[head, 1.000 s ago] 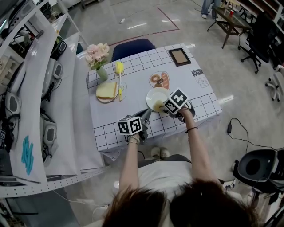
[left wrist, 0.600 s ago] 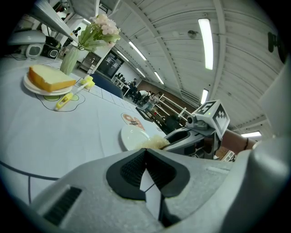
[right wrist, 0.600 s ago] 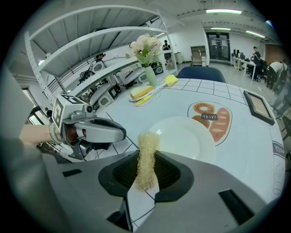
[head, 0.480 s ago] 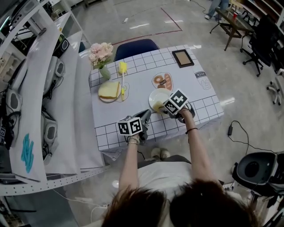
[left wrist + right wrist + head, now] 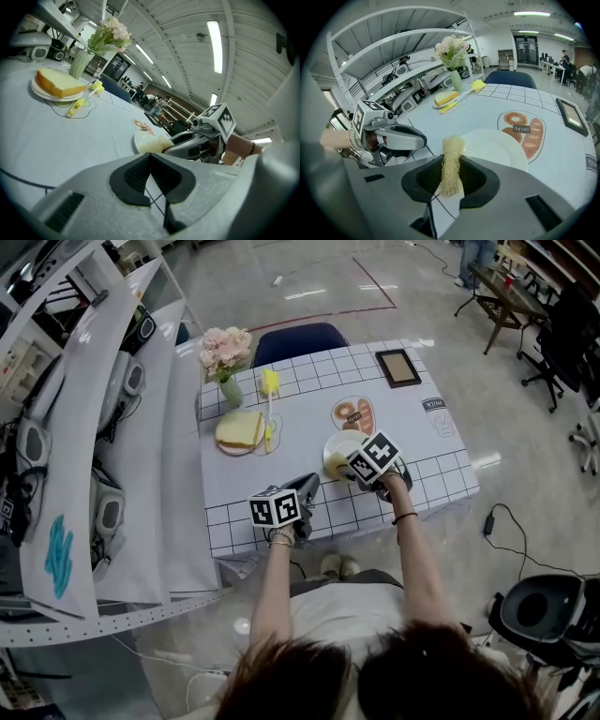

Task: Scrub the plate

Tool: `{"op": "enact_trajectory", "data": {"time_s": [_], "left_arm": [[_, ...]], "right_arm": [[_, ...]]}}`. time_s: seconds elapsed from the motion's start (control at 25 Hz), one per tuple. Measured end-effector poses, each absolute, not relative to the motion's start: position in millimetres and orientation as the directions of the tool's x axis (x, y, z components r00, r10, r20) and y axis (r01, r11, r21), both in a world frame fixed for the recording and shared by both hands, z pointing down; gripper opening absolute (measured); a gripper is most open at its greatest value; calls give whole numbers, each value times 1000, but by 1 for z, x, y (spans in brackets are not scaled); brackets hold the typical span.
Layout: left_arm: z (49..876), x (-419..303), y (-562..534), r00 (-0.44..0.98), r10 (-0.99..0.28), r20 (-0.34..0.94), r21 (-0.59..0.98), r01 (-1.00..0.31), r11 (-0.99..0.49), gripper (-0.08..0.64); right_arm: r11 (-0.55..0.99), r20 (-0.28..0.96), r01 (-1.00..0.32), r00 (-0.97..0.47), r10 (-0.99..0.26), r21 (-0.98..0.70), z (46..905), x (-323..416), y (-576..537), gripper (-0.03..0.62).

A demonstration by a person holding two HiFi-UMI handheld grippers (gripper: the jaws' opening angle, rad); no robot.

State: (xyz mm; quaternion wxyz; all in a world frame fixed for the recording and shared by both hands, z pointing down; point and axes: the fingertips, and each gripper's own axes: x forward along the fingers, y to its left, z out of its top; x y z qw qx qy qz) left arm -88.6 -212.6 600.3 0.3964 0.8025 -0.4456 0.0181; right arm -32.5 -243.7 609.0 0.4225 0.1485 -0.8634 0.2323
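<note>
A white plate (image 5: 343, 444) lies on the checked tablecloth, right of centre. My right gripper (image 5: 343, 469) is shut on a pale yellow mesh scrubber (image 5: 451, 161), which reaches the plate's (image 5: 499, 146) near left rim. The scrubber (image 5: 335, 465) shows as a yellowish patch at that rim. My left gripper (image 5: 307, 484) hovers left of the plate, over bare cloth, its jaws shut with nothing between them. In the left gripper view the plate (image 5: 140, 138) and scrubber (image 5: 157, 144) sit just ahead, with the right gripper (image 5: 194, 142) over them.
A slice of bread on a small plate (image 5: 239, 431), a yellow brush (image 5: 269, 395) and a vase of flowers (image 5: 226, 357) stand at the far left. A bread-print mat (image 5: 356, 414), a picture frame (image 5: 398, 367) and a blue chair (image 5: 300, 337) lie beyond. Shelving (image 5: 84, 427) runs along the left.
The head view has drifted a little, so the table sits slightly right and lower. Both grippers keep the same places beside the plate.
</note>
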Motion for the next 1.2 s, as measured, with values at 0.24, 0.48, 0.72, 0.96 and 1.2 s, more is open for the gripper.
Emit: {"op": "enact_trajectory", "data": {"time_s": [0.24,0.48,0.72,0.96,1.2], "left_arm": [[602,-93,-217,600,-702,384,622,-730,-284,11],[604,-95,-221,601,-701,384,625,-728,-282,11],[604,-97,-227,599,-701,387,621,-731,-282,11],[604,-98,-229,601,-701,383,626,-727,-281,11],[602,-99,-231,600,-700,387,616,-733,-287,11]], "right_arm": [[848,793,-455,-605,-70,-272,610,-38,-251,84],[848,790,-456,-608,-77,-269,611,-40,-257,84],[851,786,-456,-612,-86,-262,609,-43,-266,84],[845,781,-472,-615,-109,-254,609,-45,-273,84],[837,775,-490,-617,-136,-243,609,-47,-281,84]]}}
